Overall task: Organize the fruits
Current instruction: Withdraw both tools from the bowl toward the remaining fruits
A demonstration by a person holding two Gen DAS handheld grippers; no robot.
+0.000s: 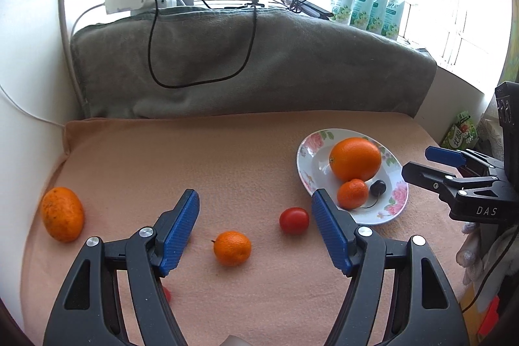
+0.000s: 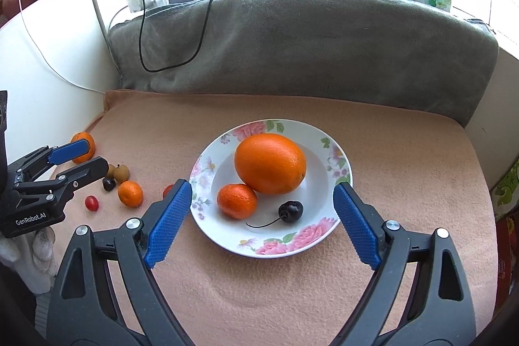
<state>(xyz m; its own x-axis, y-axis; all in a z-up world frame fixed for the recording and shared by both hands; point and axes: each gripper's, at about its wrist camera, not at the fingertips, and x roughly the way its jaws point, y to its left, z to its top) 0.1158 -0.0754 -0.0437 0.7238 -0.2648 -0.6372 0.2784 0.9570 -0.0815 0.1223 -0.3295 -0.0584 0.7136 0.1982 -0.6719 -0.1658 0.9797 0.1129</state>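
Two grippers, both empty. We see our left gripper (image 1: 255, 231) spread wide above the peach cloth (image 1: 162, 158): a spotted orange (image 1: 62, 214) well off its left finger, a small mandarin (image 1: 232, 248) between the fingers, a cherry tomato (image 1: 294, 220) just inside the right finger. Our right gripper (image 2: 262, 224) is spread too, fingers flanking the floral plate (image 2: 327, 132), which holds a big orange (image 2: 270, 163), a mandarin (image 2: 237, 200) touching it, and a dark cherry (image 2: 291, 210) nearest us.
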